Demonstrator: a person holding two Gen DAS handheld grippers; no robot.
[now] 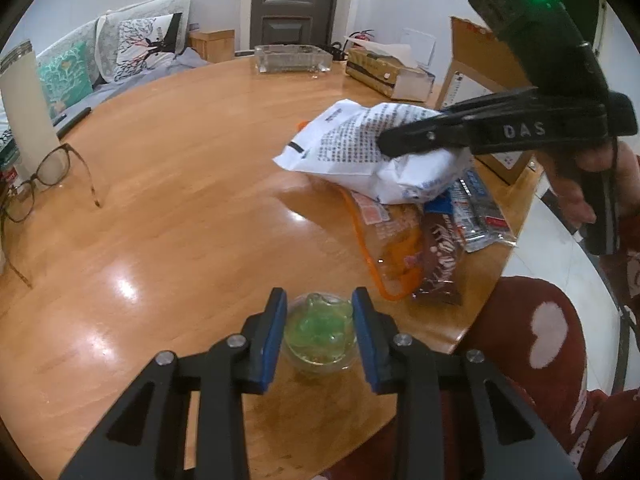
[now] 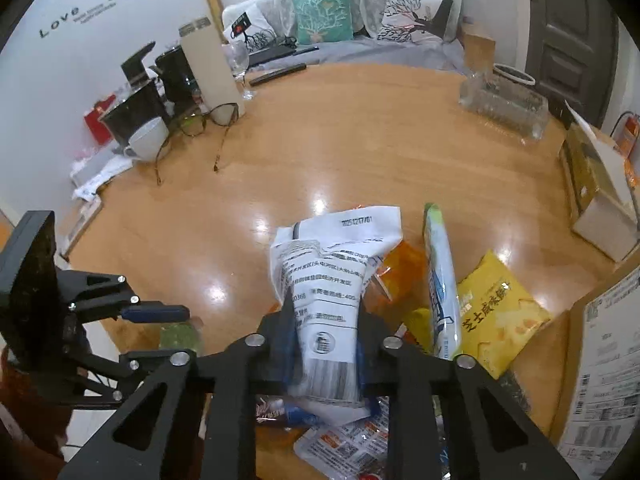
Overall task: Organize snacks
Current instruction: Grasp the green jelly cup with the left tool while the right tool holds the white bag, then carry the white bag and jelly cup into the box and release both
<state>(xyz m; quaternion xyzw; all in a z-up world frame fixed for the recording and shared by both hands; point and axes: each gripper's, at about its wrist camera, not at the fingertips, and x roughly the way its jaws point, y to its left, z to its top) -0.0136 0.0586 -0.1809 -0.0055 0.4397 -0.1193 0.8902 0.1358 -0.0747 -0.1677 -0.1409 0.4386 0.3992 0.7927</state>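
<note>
Now left gripper jaws snug against green jelly cup, right gripper jaws clamped on white bag

Left wrist view: close above desk, angled down, facing door. Right wrist view: close, angled down, facing sofa. Shared: desk, white packet, glasses.

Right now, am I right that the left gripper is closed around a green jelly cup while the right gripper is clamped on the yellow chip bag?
Not quite. The right gripper is clamped on the white printed bag, not the yellow chip bag, which lies untouched beside it, as the right wrist view shows. The left gripper does sit around the green jelly cup.
</note>
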